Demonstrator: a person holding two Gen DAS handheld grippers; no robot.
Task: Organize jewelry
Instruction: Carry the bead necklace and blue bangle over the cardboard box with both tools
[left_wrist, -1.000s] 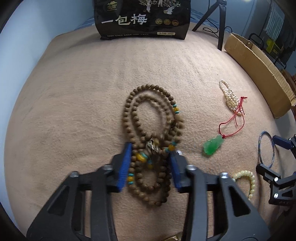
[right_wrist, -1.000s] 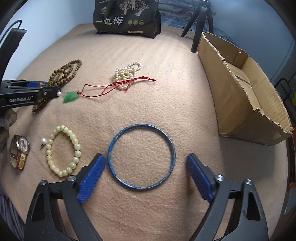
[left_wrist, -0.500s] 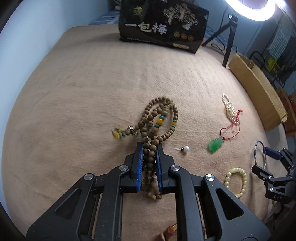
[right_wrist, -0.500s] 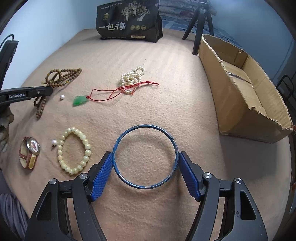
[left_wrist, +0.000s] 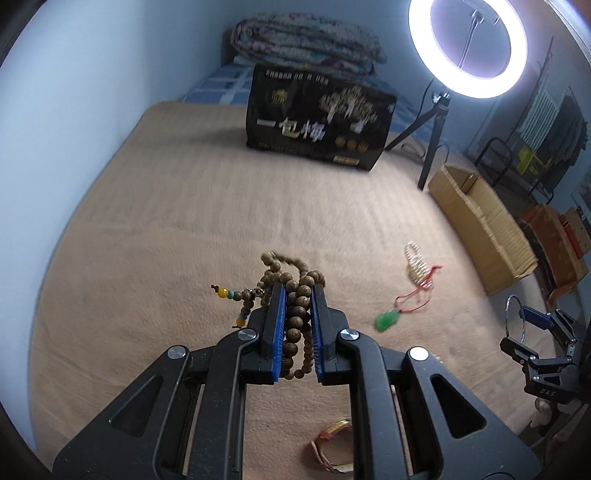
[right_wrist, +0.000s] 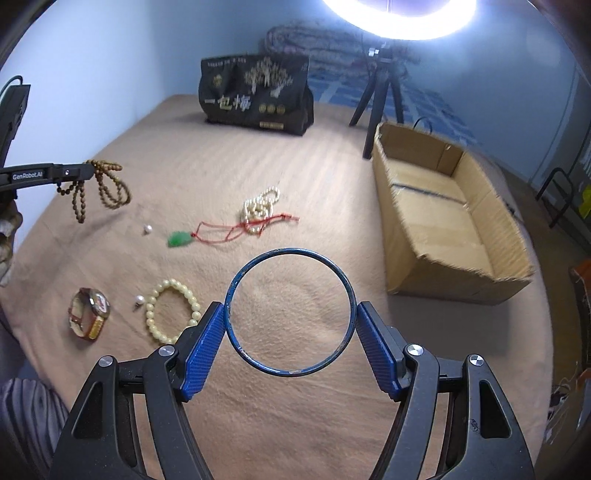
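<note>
Two grips: both of your hand-held grippers carry jewelry, lifted clear of the tan blanket (right_wrist: 295, 177).
Left hand-held gripper (left_wrist: 298, 291): your blue pads are pressed nearly together, pinching the wooden bead necklace (left_wrist: 295, 314); its loops hang off the blanket below the tips, and a tassel with yellow and teal beads sticks out to the left.
Right hand-held gripper (right_wrist: 290, 314): your pads stand wide, one on each side of the blue bangle (right_wrist: 290, 254), pressing on its rim; the ring is held off the blanket.
Pearl strand (right_wrist: 260, 206): heaped mid-blanket, tangled with the red cord (right_wrist: 236, 230) of the green pendant (right_wrist: 180, 239).
Cream bead bracelet (right_wrist: 171, 312): flat on the blanket, just left of your right pad.
Wristwatch (right_wrist: 89, 313): left of that bracelet, with a small pearl stud (right_wrist: 139, 300) between them.
Second pearl stud (right_wrist: 148, 229): near the green pendant, under the hanging beads.
Cardboard box (right_wrist: 443, 221): open, on the right side of the blanket.
Black bag (right_wrist: 255, 94): upright at the far edge.
Ring light (left_wrist: 467, 48): lit, on a tripod behind the box.
</note>
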